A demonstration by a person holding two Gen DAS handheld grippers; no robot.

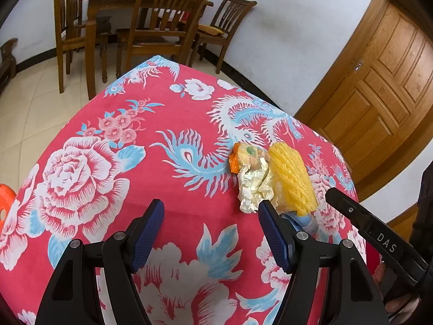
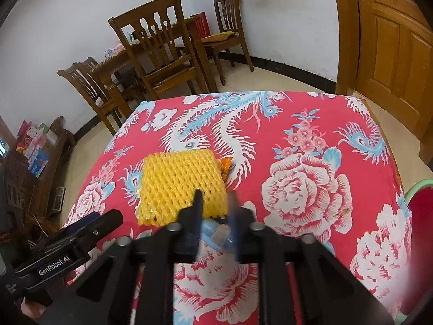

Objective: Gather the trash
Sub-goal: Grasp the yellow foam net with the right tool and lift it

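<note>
A small heap of trash lies on the red flowered tablecloth [image 1: 167, 178]: a yellow foam fruit net [image 1: 292, 178] [image 2: 181, 184], crumpled white paper [image 1: 254, 187] and an orange wrapper [image 1: 238, 157] [image 2: 226, 163]. A light-blue scrap [image 1: 301, 220] [image 2: 213, 233] sits at the net's near edge. My right gripper [image 2: 216, 197] looks blurred, its fingers closed in on that blue scrap. My left gripper [image 1: 211, 208] stands open above bare cloth just left of the heap, with nothing between its pads. Its right finger [image 1: 273, 233] hides part of the blue scrap.
Wooden chairs [image 1: 162, 27] and a dining table [image 1: 113, 0] stand beyond the far table edge, and a wooden door [image 1: 384, 86] is on the right. An orange stool [image 1: 5, 197] shows at the left edge. A red-seated stool [image 2: 422, 216] stands by the right corner.
</note>
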